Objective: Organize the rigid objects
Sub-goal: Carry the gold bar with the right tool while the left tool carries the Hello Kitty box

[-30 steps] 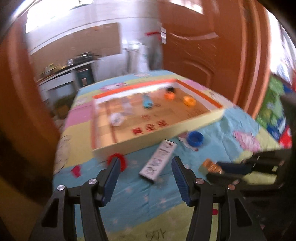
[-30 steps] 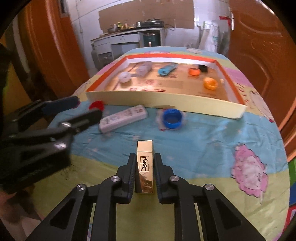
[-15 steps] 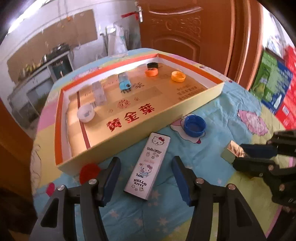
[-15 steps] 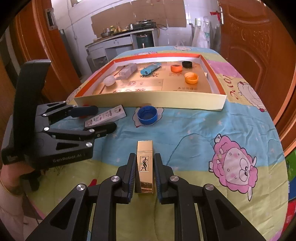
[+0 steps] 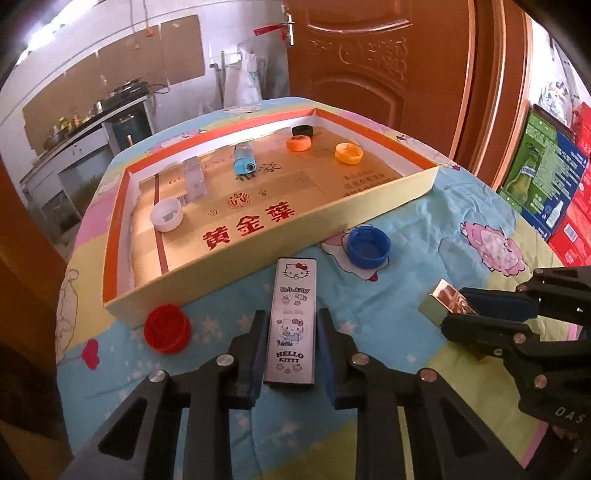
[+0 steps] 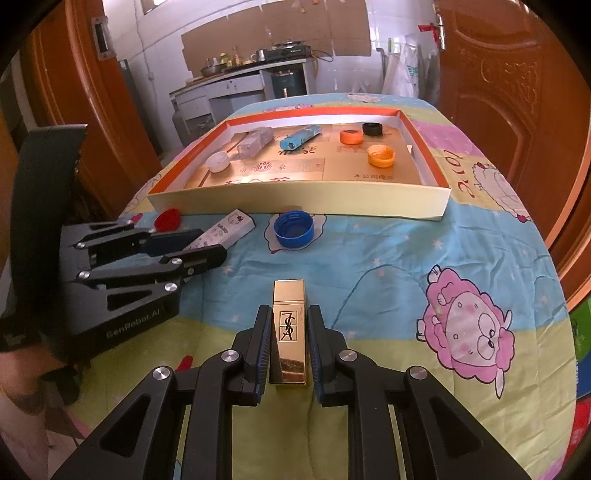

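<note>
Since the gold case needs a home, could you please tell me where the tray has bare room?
The shallow cardboard tray is free along its near middle, between the white bottle cap and orange bottle cap. Its far side is crowded with the clear box, blue lighter and two more caps.

White tiled walls (image 6: 340,77) carry brown cardboard panels (image 6: 277,29) above a kitchen counter (image 6: 236,79) crowded with pots and a stove (image 6: 290,48). Carved wooden doors (image 5: 376,66) flank the room, one with a metal handle (image 5: 286,27). A cartoon-print cloth (image 6: 424,258) covers the table; daylight brightens the far wall
</note>
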Demonstrator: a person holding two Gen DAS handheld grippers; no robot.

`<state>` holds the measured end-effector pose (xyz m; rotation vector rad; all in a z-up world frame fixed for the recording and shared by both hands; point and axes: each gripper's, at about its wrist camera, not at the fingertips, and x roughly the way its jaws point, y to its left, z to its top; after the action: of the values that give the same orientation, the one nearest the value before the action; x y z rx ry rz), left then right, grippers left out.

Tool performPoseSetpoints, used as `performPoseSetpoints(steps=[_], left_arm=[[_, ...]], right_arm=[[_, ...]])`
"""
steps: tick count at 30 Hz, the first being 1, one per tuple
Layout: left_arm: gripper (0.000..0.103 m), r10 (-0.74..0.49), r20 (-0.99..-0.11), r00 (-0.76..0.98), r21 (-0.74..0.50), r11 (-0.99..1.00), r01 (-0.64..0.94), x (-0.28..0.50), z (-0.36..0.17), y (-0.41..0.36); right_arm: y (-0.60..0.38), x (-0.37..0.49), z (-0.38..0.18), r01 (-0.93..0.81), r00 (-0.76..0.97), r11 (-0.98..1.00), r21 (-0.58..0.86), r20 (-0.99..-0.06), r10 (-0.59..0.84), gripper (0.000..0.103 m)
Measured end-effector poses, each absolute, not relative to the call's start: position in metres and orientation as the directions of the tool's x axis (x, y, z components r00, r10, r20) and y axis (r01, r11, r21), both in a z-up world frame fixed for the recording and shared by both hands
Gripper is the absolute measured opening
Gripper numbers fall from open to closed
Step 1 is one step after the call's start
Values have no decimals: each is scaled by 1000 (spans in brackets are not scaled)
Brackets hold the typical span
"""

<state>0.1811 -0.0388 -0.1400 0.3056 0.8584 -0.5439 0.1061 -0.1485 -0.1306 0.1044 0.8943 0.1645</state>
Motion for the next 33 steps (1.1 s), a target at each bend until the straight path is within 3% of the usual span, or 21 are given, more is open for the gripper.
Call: performPoseSetpoints(steps=[9, 20, 33], left_arm=[[26, -371, -742, 558, -59, 866, 497, 161, -128, -28], [26, -282, -691, 665, -37, 933, 357, 137, -99, -22], [26, -267, -651, 711, -64, 952, 298, 122, -71, -17]], right_arm=[[-151, 99, -122, -101, 631, 982, 160, -753, 188, 19], [-147, 89, -108, -121, 650, 981, 150, -735, 193, 19], [-152, 79, -78, -142, 700, 982, 124, -689, 188, 19]])
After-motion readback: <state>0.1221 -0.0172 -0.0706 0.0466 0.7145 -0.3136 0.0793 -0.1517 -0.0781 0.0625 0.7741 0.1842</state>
